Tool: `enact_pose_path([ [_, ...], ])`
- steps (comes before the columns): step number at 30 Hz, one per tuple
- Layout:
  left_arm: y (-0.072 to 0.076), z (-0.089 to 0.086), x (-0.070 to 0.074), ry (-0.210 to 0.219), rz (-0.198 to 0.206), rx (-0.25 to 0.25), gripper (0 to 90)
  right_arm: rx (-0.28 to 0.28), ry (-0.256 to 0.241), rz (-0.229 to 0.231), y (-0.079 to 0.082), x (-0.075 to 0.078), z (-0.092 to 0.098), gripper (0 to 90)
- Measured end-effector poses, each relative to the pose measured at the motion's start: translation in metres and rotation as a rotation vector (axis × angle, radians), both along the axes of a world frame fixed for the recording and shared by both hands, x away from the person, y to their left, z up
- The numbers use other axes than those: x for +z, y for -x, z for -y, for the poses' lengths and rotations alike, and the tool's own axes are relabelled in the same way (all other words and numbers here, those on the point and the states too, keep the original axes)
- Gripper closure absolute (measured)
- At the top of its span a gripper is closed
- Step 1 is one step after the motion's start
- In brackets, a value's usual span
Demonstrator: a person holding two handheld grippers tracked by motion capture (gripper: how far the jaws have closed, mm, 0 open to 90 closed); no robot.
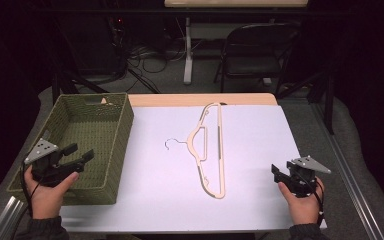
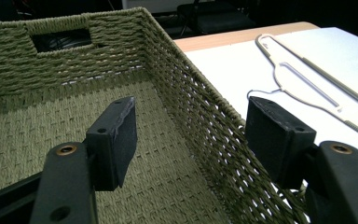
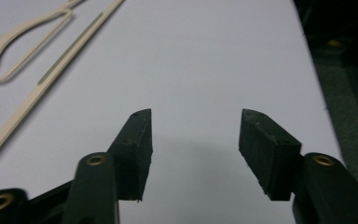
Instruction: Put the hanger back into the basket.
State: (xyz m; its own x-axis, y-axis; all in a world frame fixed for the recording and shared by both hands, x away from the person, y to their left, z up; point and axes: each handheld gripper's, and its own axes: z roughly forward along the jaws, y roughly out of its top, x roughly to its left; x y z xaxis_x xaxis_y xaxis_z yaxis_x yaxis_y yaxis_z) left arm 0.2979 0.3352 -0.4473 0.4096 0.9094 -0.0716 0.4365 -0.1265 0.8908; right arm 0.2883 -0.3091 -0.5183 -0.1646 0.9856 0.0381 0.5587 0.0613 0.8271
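A cream clothes hanger point(image 1: 211, 150) with a thin metal hook point(image 1: 172, 142) lies flat in the middle of the white tabletop point(image 1: 250, 145). An olive woven basket point(image 1: 87, 145) stands at the table's left side, with nothing inside it. My left gripper point(image 1: 80, 155) hovers open over the basket's near right wall; in the left gripper view its jaws straddle the basket's wall point(image 2: 200, 116), and the hanger point(image 2: 317, 88) lies beyond. My right gripper point(image 1: 276, 172) rests open low over the table at the near right, with the hanger point(image 3: 32, 70) to its upper left.
A folding chair point(image 1: 255, 50), table legs and cables stand on the floor behind the table. A strip of wood point(image 1: 200, 99) shows along the table's far edge. A metal rail point(image 1: 355, 180) runs along the right side.
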Motion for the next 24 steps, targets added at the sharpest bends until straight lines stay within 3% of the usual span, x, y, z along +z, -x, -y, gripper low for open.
enact_pose_path([
  [2, 0.0, 0.0, 0.0, -0.002, -0.001, -0.004, 34.3, 0.019, -0.015, -0.028, -0.002, -0.004, 0.001, 46.5],
  [9, 0.0, 0.001, 0.0, -0.002, -0.004, -0.014, 33.9, 0.032, 0.058, -0.028, -0.005, -0.004, -0.008, 46.3],
  [16, 0.005, -0.001, 0.004, 0.006, -0.001, -0.009, 34.0, 0.076, 0.078, -0.082, -0.015, 0.017, -0.018, 37.4],
  [17, 0.005, -0.001, 0.005, 0.005, 0.0, -0.011, 34.0, 0.074, 0.071, -0.065, -0.018, 0.019, -0.019, 36.7],
  [19, 0.006, 0.0, 0.006, 0.001, 0.001, -0.01, 34.0, 0.1, 0.06, -0.121, -0.022, 0.029, -0.018, 35.7],
  [20, 0.006, 0.0, 0.006, 0.002, 0.001, -0.012, 34.0, 0.106, 0.057, -0.11, -0.025, 0.031, -0.019, 34.9],
  [24, 0.006, 0.001, 0.006, 0.001, -0.001, -0.018, 34.0, 0.155, 0.101, -0.158, -0.037, 0.049, -0.021, 34.3],
])
